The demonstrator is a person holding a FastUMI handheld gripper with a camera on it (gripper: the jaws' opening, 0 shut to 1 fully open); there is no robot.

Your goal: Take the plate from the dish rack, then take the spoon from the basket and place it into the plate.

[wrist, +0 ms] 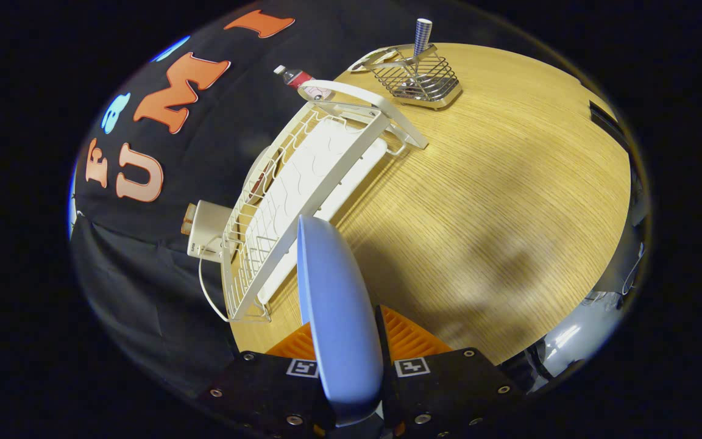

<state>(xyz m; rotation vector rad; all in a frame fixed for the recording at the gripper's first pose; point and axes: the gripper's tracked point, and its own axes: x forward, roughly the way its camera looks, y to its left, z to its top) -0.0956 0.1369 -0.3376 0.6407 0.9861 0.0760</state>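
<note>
Gripper (346, 356): orange ribbed fingers (409, 338) pinch the pale blue round plate (336, 305), held edge-on; left pad mostly hidden. White wire dish rack (302, 189) beyond on wooden table (497, 201). Metal wire basket (418, 79) farther; checked spoon handle (422, 35) upright inside, bowl obscured.

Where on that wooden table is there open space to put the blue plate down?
The gripper is shut on the pale blue round plate, held edge-on. A broad bare patch of light wooden table lies beside the white wire dish rack and short of the metal wire basket holding the checkered-handled spoon. It is crowded by the rack and the basket.
</note>
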